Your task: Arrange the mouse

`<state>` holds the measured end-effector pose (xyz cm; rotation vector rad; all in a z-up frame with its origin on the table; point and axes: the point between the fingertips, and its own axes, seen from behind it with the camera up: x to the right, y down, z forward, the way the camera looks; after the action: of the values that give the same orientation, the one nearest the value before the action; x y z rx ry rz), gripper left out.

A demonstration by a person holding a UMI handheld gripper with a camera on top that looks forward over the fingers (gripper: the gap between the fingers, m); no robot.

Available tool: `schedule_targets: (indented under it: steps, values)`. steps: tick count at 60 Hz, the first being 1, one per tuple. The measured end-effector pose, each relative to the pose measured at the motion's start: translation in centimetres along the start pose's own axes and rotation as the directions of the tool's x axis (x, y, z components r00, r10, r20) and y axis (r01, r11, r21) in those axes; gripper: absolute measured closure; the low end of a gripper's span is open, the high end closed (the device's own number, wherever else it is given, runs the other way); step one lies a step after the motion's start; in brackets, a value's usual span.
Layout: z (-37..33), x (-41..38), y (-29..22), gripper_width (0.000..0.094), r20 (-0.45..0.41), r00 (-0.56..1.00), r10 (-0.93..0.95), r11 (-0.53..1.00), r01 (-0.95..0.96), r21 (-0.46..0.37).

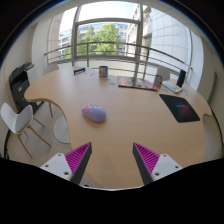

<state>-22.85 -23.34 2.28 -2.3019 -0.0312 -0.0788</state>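
One mouse sits on the tabletop at eleven o'clock, beyond the tool, whose fingers stand apart, ready to reach it.

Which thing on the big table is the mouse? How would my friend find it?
Find the big wooden table by the windows. The mouse lies alone on it, ahead of the open fingers, far from the black mouse pad. It is the only small, rounded, pale purple thing.

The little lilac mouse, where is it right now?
In the gripper view, the small lilac computer mouse sits alone on the round wooden table, beyond the open gripper, left of the dark square mouse mat.
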Motion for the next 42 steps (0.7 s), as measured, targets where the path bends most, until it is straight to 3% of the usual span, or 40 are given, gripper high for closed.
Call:
schedule_targets:
  steps: [11,29,33,39,42]
  values:
    - [8.1,-4.3,-4.5,0.0090,0.007,0.999,-0.041,0.999,0.041,0.020]
    - [15.4,-5.7,-9.6,0.0119,0.022,0.996,-0.087,0.995,0.086,0.041]
    - [16.7,-6.2,-10.3,0.0179,0.057,0.997,-0.048,0.998,0.047,0.031]
    - [17.9,-6.2,-11.2,0.0354,0.090,0.996,-0.028,0.999,0.025,0.034]
    - [18.1,-6.1,-11.4,0.0369,0.099,0.994,-0.036,0.999,0.033,0.033]
